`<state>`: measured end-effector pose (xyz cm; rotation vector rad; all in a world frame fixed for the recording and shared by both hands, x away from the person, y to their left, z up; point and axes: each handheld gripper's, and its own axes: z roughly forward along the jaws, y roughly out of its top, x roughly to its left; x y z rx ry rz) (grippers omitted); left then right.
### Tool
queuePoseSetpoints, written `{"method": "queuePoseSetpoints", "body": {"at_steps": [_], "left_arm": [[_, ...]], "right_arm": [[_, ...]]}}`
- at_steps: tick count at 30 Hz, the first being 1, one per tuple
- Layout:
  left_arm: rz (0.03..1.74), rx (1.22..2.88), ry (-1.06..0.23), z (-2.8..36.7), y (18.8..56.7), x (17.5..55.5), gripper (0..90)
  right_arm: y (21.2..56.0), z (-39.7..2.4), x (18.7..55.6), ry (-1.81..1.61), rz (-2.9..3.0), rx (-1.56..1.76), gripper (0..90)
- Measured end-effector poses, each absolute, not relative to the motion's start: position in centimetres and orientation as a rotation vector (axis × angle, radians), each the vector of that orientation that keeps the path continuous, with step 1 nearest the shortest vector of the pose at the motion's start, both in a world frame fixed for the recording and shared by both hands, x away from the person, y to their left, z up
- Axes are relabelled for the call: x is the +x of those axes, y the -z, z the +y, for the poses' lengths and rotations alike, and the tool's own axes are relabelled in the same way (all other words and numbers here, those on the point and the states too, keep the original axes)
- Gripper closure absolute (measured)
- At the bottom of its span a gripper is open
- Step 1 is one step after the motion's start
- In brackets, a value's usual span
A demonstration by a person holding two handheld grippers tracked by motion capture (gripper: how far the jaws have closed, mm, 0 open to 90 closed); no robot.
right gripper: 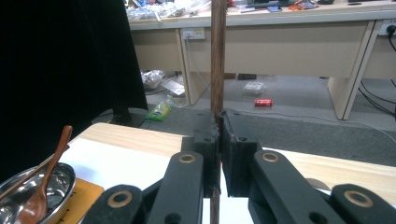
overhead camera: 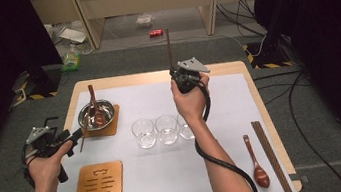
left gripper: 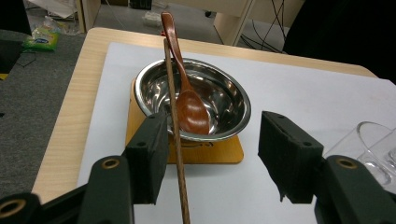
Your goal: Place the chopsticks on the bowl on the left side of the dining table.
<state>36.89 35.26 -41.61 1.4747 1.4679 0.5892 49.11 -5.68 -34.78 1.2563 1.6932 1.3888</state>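
While I held still over the counter (overhead camera: 235, 69), the thing in my right jaws (right gripper: 219, 126) was a single dark brown chopstick (right gripper: 217, 56), a slim, straight wooden stick with a fine grain, standing upright and rising well above my hand, with a short end poking out below the pads. Those jaws were pressed together on it, pinching it near its lower part, up in the air above the far middle of the counter. My left jaws (left gripper: 212, 140) stood spread wide at the near left edge, level with the steel bowl (left gripper: 224, 100) on its wooden coaster (left gripper: 229, 154). A second chopstick (left gripper: 173, 107) lay slanted across the bowl's rim, its near end running down just beside my left pad; whether it touched that pad I could not tell, and the other pad was well apart from it. A reddish wooden spoon (left gripper: 191, 109) rested in the bowl, its handle leaning on the far rim.
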Motion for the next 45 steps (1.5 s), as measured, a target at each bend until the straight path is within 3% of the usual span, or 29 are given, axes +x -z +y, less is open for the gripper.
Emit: {"method": "queuePoseSetpoints", "body": {"at_steps": [22,45], "left_arm": [[1.359,1.489,-0.644,33.8,39.6,37.2,42.1],[1.110,1.543,-0.604,25.0,34.2,42.6,42.1]], "right_arm": [[35.0,-4.9,48.9,-1.413,1.710,1.243,85.7],[35.5,-3.5,49.0,-1.425,1.744,1.220,85.7]]}}
